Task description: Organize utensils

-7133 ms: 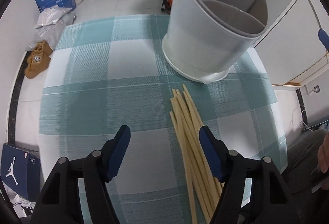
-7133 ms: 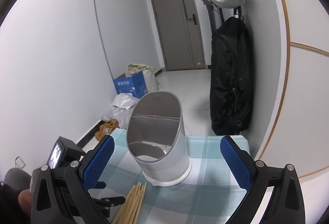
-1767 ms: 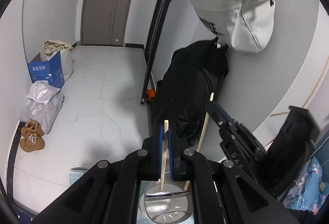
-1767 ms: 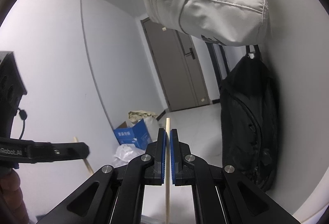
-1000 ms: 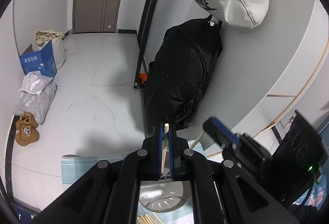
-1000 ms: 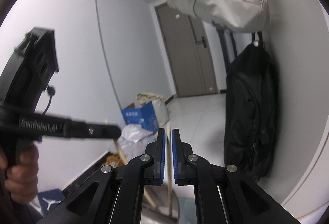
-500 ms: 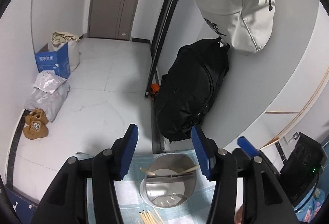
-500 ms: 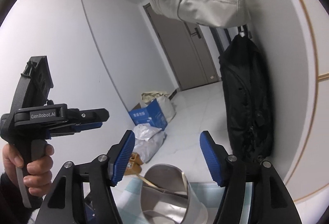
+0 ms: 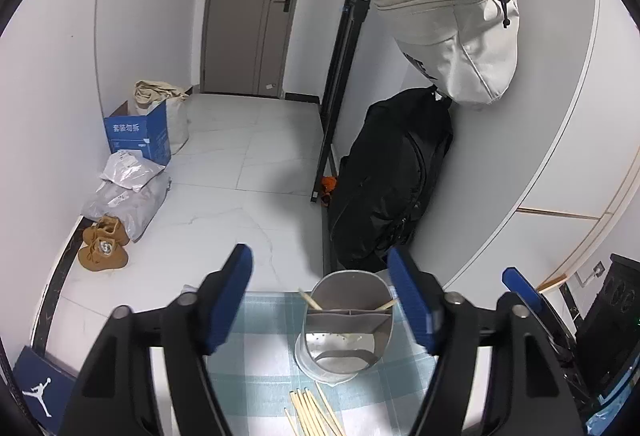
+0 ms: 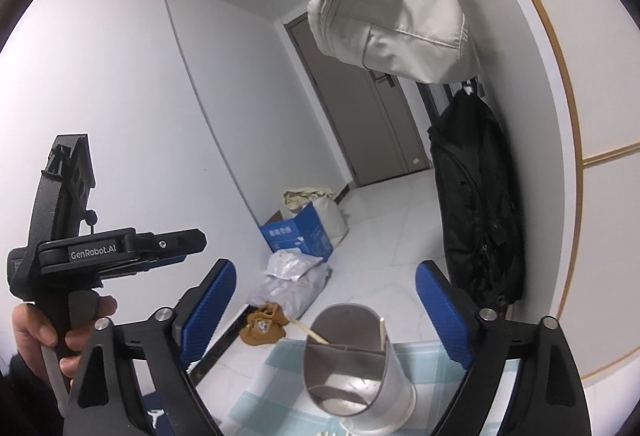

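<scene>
A: Where do your chopsticks (image 9: 310, 412) lie?

B: Loose on the checked surface (image 9: 260, 376), just in front of the holder (image 9: 346, 324); two already lean inside it.

A: Handling?

B: Likely light, stiff, thin, prone to roll. Take one mid-shaft.

A: Fingers?

B: Left gripper (image 9: 325, 300) and right gripper (image 10: 325, 310) both spread wide, holding nothing.

A: Hidden?

B: The bundle's near ends are cut off; count unclear.
</scene>
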`<state>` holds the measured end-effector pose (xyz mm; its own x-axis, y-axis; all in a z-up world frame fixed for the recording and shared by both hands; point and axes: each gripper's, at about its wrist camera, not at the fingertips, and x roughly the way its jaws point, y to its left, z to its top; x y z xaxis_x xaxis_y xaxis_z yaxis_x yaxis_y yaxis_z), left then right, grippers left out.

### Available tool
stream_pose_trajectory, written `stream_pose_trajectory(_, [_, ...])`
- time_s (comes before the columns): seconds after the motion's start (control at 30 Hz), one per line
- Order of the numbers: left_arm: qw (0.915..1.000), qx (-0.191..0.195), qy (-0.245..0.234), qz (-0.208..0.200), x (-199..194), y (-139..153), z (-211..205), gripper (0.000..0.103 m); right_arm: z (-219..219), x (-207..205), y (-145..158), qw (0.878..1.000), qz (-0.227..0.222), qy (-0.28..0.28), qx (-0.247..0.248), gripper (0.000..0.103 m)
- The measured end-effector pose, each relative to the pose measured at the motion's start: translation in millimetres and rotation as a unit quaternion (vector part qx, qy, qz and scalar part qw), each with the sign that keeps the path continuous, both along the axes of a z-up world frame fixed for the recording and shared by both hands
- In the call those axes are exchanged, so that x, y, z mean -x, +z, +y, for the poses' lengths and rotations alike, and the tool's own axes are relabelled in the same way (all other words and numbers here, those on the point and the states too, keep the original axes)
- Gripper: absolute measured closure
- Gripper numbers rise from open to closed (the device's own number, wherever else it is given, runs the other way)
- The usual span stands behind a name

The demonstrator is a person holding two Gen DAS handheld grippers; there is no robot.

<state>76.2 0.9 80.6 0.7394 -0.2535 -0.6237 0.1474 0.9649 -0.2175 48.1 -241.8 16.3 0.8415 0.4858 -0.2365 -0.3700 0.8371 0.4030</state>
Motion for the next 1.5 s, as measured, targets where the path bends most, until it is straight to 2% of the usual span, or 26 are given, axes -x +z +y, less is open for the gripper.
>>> stream_pose_trajectory(0.33, [0.9999, 0.006, 0.014, 0.008, 16.3, -6.6, 12.8, 0.029, 3.3, 20.7, -2.2, 1.0, 0.006, 0.013, -0.002, 0.008])
stream_pose_trajectory(0.57, [0.9996, 0.006, 0.019, 0.019, 35.0, -26.4, 21.4, 0.029, 9.2, 28.6, -17.2, 0.999, 0.03, 0.029, 0.003, 0.005])
stream_pose_trajectory(0.7, [0.9987, 0.001, 0.029, 0.041, 43.1, -51.5, 27.3, 0.029, 15.4, 29.4, -38.1, 0.997, 0.064, 0.041, 0.009, 0.005])
stream_pose_trajectory(0.87, [0.9961, -0.003, 0.036, 0.081, 48.8, -96.1, 32.2, 0.029, 24.7, 32.5, -69.6, 0.994, 0.097, 0.049, 0.026, 0.005])
stream_pose_trajectory(1.07, [0.9868, -0.007, 0.053, 0.153, 47.7, -159.8, 37.6, 0.029, 31.7, 34.1, -97.4, 0.99, 0.127, 0.045, 0.047, 0.005])
stream_pose_trajectory(1.23, [0.9789, -0.024, 0.043, 0.198, 43.3, -191.9, 30.4, 0.029, 35.1, 37.2, -101.4, 0.988, 0.13, 0.039, 0.066, 0.006])
stream_pose_trajectory(1.5, [0.9654, -0.058, 0.01, 0.254, 40.9, -226.2, 13.4, 0.029, 38.5, 30.1, -121.6, 0.981, 0.169, 0.047, 0.08, 0.02])
